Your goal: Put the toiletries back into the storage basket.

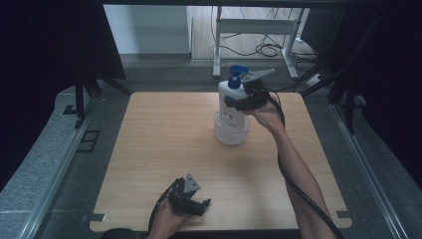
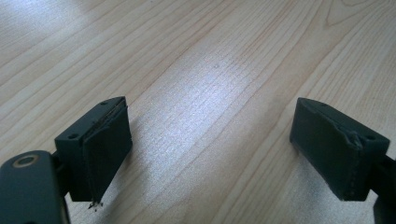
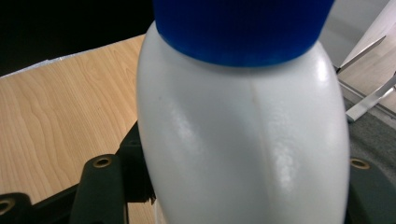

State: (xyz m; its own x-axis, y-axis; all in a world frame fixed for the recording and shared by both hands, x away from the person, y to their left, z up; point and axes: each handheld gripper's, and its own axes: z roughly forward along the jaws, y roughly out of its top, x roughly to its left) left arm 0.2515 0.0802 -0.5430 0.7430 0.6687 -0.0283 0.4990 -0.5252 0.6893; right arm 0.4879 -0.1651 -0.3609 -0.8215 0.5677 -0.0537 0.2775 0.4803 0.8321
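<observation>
Light wooden table (image 1: 164,149), white plastic pump bottle with blue cap (image 1: 231,99) upright in a clear round container (image 1: 231,130) near the far edge, right gripper (image 1: 238,102) clamped on the bottle's body, left gripper (image 1: 205,203) near the front edge, jaws wide apart, nothing between them.

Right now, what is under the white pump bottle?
The pump bottle, held by the right tongs, stands in a clear container on the table. The container's bottom is covered.
</observation>
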